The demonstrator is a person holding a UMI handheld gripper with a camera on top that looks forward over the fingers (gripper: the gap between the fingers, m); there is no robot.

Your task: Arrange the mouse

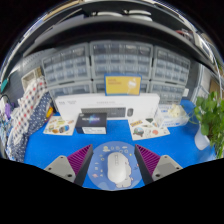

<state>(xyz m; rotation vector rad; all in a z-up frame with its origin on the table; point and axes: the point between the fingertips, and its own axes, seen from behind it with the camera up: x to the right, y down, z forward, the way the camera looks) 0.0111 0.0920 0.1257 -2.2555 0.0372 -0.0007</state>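
Observation:
A white computer mouse (pixel 118 166) lies on a round light-blue patterned mouse pad (pixel 100 176) on the blue table. It stands between my gripper's (pixel 116 166) two fingers, with a gap of pad showing on each side. The magenta finger pads (pixel 82 157) flank the mouse pad's left and right rims. The gripper is open and is not pressing on the mouse. The mouse's near end is hidden below the fingers.
Beyond the fingers a long white box (pixel 105 103) stands across the blue table (pixel 40 145). Before it lie a dark flat item (pixel 92 121) and two trays of small things (pixel 148 127) (pixel 60 125). A green plant (pixel 210 115) stands at the right. Shelves of bins (pixel 120 65) line the back wall.

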